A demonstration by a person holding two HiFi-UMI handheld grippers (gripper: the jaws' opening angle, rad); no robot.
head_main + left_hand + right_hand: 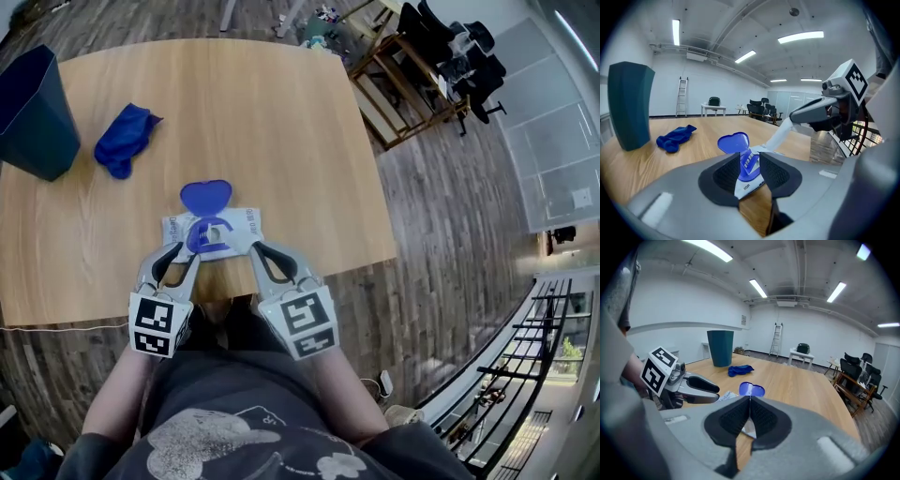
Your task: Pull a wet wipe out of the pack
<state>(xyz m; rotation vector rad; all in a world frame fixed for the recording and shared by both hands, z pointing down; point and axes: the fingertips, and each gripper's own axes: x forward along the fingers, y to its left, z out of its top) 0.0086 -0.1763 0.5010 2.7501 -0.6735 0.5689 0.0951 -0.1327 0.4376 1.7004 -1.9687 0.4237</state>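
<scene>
While the left gripper (750, 161) gapes around the soft pack (239, 223), the right gripper (749, 404) pinches the wet wipe (780, 135) by its tip: likely limp, damp, easily torn.

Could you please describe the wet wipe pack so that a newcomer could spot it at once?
On the wooden table, look at the near edge, at the tips of the left gripper and the right gripper. The wet wipe pack lies there: a white packet with a blue heart-shaped lid flipped open, unlike the crumpled blue cloth and the dark bin farther left.
</scene>
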